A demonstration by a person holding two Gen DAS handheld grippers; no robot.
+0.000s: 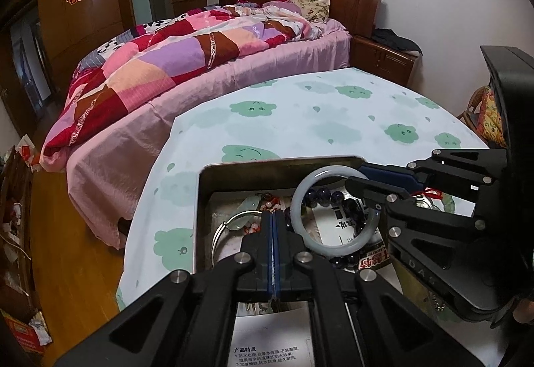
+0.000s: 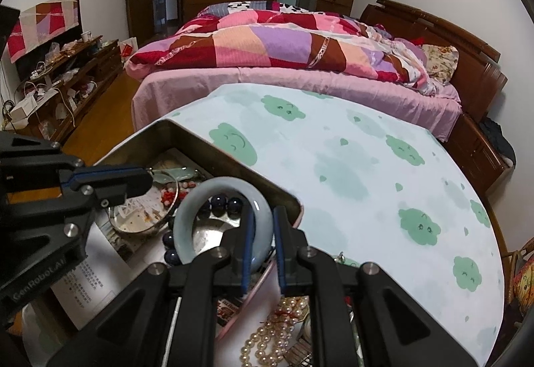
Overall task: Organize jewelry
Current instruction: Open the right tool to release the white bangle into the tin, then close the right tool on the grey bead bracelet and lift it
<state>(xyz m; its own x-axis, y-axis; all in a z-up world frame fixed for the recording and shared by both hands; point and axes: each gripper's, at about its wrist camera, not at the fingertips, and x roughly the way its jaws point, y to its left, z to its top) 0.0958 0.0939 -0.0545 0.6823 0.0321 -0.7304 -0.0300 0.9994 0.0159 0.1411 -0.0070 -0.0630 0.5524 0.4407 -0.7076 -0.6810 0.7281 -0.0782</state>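
Note:
A pale jade bangle (image 1: 333, 210) (image 2: 217, 200) is held upright over the metal tin (image 1: 203, 200) (image 2: 187, 133). My right gripper (image 2: 262, 223) (image 1: 370, 190) is shut on the bangle's right side, one finger inside the ring and one outside. My left gripper (image 1: 274, 220) (image 2: 147, 176) is shut and empty, hovering in the tin just left of the bangle. In the tin lie dark blue beads (image 1: 323, 195) (image 2: 223, 203), a silver bangle (image 1: 220, 233) (image 2: 167, 213), a green pendant (image 1: 250, 201) and small red beads (image 1: 270, 203). A pearl necklace (image 2: 270, 330) lies outside the tin, under my right gripper.
The tin rests on a table with a cloud-print cloth (image 1: 317, 110) (image 2: 367, 166). Printed paper sheets (image 1: 267, 343) (image 2: 90, 283) lie in the tin's near part. A bed with a patchwork quilt (image 1: 160, 66) (image 2: 283, 43) stands beyond the table's far edge.

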